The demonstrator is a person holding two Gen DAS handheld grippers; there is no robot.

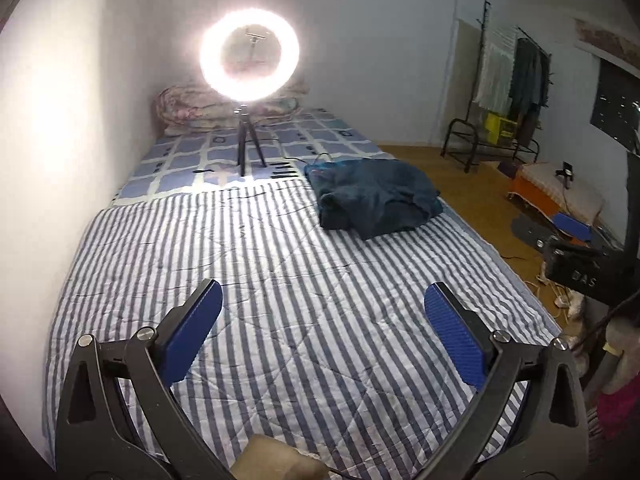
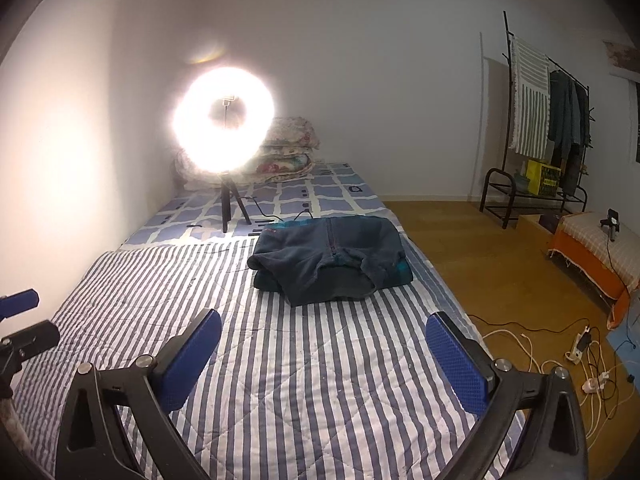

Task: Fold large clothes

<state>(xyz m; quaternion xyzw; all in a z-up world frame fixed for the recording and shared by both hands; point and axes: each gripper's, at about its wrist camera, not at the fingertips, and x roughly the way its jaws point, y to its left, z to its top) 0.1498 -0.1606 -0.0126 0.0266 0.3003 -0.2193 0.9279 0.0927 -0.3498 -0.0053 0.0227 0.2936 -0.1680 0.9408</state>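
A dark blue garment [image 2: 330, 262] lies folded in a bundle on the striped quilt [image 2: 280, 360] near the bed's right edge; it also shows in the left wrist view [image 1: 374, 198]. My left gripper [image 1: 323, 308] is open and empty, held above the quilt well short of the garment. My right gripper [image 2: 323, 338] is open and empty, a short way in front of the garment. The right gripper also shows at the right edge of the left wrist view [image 1: 572, 228], and the left gripper at the left edge of the right wrist view [image 2: 20, 300].
A lit ring light on a tripod [image 2: 224, 120] stands on the bed behind the garment, with folded floral bedding [image 2: 286, 156] behind it. A wall runs along the bed's left side. On the right are wood floor, cables [image 2: 576, 352], a clothes rack [image 2: 548, 128] and an orange bench [image 2: 592, 248].
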